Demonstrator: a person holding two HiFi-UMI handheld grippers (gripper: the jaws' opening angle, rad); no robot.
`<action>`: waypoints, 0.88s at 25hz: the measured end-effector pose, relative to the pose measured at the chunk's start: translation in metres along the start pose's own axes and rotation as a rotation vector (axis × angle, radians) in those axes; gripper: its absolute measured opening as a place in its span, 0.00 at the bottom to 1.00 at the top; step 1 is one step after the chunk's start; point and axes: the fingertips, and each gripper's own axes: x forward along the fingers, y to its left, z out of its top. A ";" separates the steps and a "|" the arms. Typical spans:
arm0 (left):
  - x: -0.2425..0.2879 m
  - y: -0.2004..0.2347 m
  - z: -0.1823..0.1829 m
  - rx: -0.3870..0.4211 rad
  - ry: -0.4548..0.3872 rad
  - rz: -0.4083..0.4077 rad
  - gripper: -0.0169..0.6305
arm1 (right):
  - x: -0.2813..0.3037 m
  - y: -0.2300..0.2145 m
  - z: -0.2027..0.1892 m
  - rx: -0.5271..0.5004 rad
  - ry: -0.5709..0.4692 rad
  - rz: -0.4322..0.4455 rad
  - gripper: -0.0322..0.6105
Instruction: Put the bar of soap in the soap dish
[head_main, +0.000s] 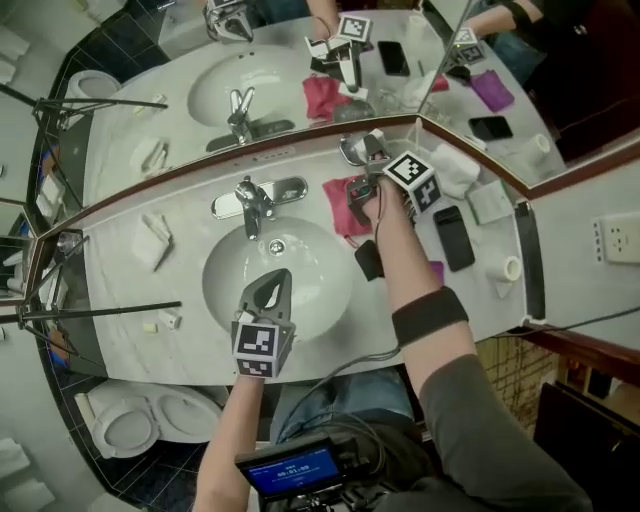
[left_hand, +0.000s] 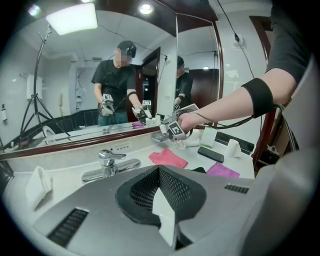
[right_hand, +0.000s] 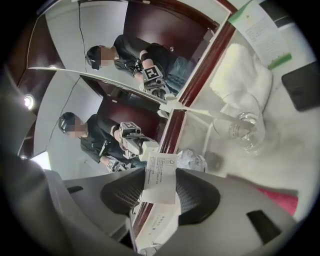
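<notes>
Grasping boxed soap bar (right_hand: 159, 182) in right claw (right_hand: 160, 195), aloft near soap dish (left_hand: 158, 136) by mirror. Clenched, empty left claw (head_main: 270, 296) over sink (head_main: 225, 300). Pickup apparently done; placing in dish left.

You're in a bathroom: a white basin (head_main: 300, 290) with a chrome tap (head_main: 250, 205) sunk in a marble desk (head_main: 130, 290), a wall mirror (head_main: 280, 40) behind it, and a toilet (head_main: 140, 425) beside you.

One faucet (head_main: 252, 203) is standing at the back edge of the counter (head_main: 120, 275). Two cloths are lying there: one pink cloth (head_main: 340, 205), one purple cloth (left_hand: 222, 170). Two towels are lying: the left towel (head_main: 155, 240), the right towel (head_main: 455, 172). One phone (head_main: 455, 238) is lying; one soap box (right_hand: 160, 185) is showing.
</notes>
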 end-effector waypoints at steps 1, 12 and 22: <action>-0.001 0.001 -0.002 -0.005 0.000 0.005 0.03 | 0.004 -0.003 0.000 0.015 -0.008 -0.006 0.37; -0.019 0.020 -0.021 -0.039 0.015 0.058 0.03 | 0.017 -0.031 -0.007 0.012 -0.007 -0.141 0.39; -0.024 0.018 -0.023 -0.038 0.011 0.061 0.03 | 0.012 -0.030 0.000 -0.036 0.005 -0.149 0.40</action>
